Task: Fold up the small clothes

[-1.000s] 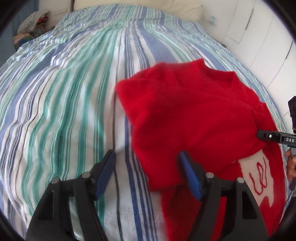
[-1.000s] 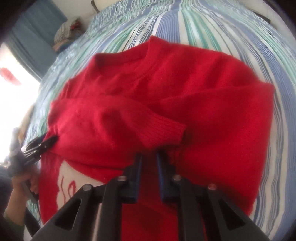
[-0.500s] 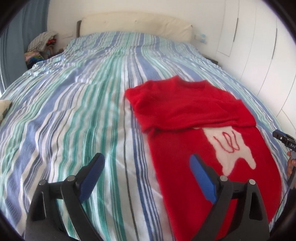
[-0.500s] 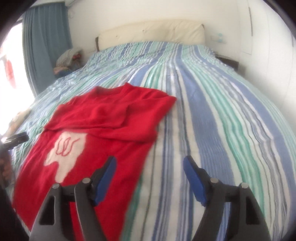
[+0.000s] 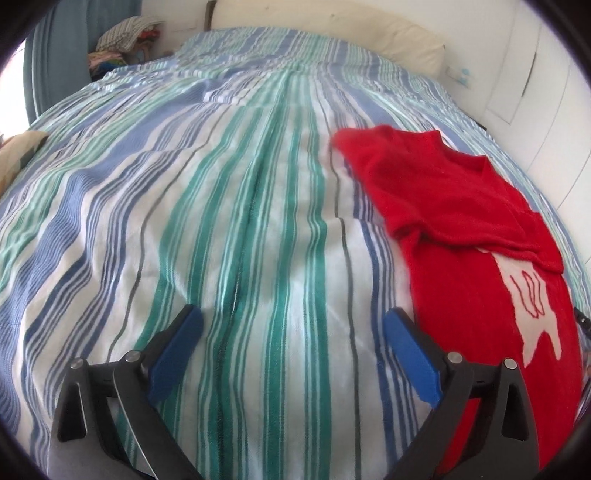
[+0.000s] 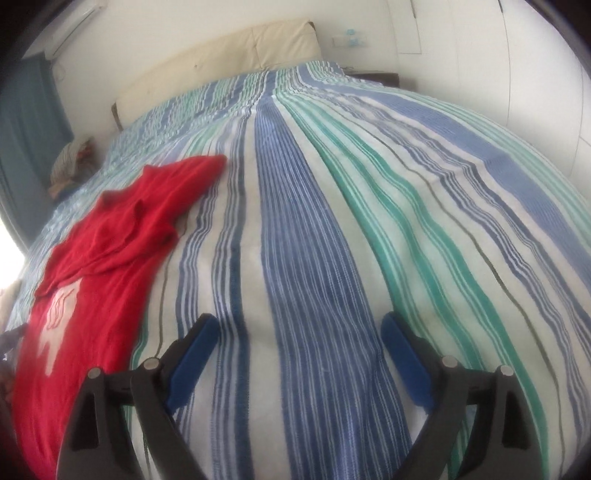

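On the striped bedspread [image 5: 229, 229] bare cloth stretches wide ahead of both tongs, up to the cream headboard [image 6: 221, 66]. Left gripper [image 5: 291, 345] and right gripper [image 6: 295, 349] have just been opening; both now gape wide with nothing between the jaws, over bare stripes. Between them lies the red sweater [image 5: 461, 229], sleeves folded across its chest, white patch [image 5: 532, 314] showing below.

I see a bedspread [image 5: 236, 206] striped blue, green and white covering the whole bed, with a cream padded headboard [image 6: 221, 62] at its far end. A teal curtain [image 5: 55, 62] hangs on the left beside a heap of clothes [image 5: 125, 33]. White wardrobe doors [image 5: 535, 74] line the right wall
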A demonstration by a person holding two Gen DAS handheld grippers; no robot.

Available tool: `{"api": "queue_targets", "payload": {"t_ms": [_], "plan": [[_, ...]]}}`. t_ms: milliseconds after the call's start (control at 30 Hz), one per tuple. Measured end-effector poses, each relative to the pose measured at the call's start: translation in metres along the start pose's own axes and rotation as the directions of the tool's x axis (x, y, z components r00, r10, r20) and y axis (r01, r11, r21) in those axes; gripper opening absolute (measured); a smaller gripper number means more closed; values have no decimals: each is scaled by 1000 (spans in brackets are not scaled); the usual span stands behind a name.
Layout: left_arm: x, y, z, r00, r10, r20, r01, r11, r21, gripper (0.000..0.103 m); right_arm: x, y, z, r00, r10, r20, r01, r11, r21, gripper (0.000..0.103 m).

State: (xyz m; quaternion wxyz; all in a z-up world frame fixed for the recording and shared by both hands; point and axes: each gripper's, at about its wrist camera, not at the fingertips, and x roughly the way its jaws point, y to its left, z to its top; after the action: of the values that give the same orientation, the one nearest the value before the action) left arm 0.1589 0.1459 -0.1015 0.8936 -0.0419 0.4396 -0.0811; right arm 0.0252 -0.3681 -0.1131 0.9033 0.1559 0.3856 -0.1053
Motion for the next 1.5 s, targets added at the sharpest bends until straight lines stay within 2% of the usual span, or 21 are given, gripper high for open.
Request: {"api": "queue_targets", "payload": {"t_ms": [200,1500], "plan": [[3,-4,-1,1000,7,-10,-7,1000,15,102,6,9,-1,1000,-23,-9,23,999,-38,97],[8,-15,-3,996,82,-23,-81,994,69,103,7,7,-3,1000,-2,-3,2,1000,-24,98]]}}
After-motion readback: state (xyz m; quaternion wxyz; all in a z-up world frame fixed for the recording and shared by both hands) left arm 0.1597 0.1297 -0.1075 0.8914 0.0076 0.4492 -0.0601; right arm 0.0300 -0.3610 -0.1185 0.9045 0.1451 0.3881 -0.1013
